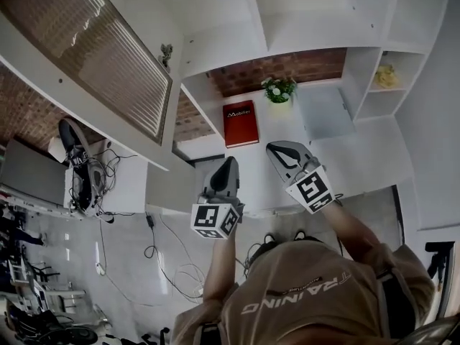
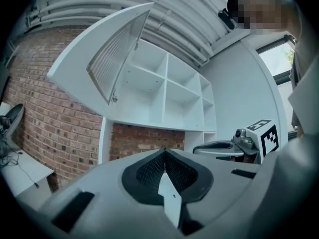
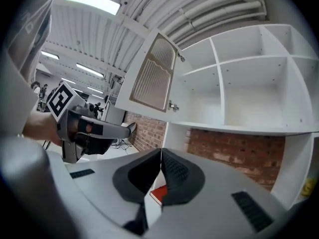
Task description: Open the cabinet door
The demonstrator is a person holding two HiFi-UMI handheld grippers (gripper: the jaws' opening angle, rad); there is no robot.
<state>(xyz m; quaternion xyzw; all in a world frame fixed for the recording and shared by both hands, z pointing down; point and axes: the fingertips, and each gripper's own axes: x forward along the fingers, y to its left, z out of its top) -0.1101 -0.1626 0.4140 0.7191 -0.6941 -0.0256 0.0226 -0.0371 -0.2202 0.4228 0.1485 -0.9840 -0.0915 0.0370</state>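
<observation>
**Inspector:** Position of the cabinet door (image 1: pixel 108 56)?

**Assessor:** Standing wide open at upper left, touched by nothing. The left tongs (image 2: pixel 164 151) and right tongs (image 3: pixel 161 151) are both clenched and empty.

**Inspector:** Risk?

**Assessor:** The unheld door may drift back. A lifted left arm could also strike its edge.

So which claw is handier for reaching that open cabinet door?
Probably left: the left claw sits on the side where the cabinet door hangs open; the right claw is farther over. Both shut, empty.
</observation>
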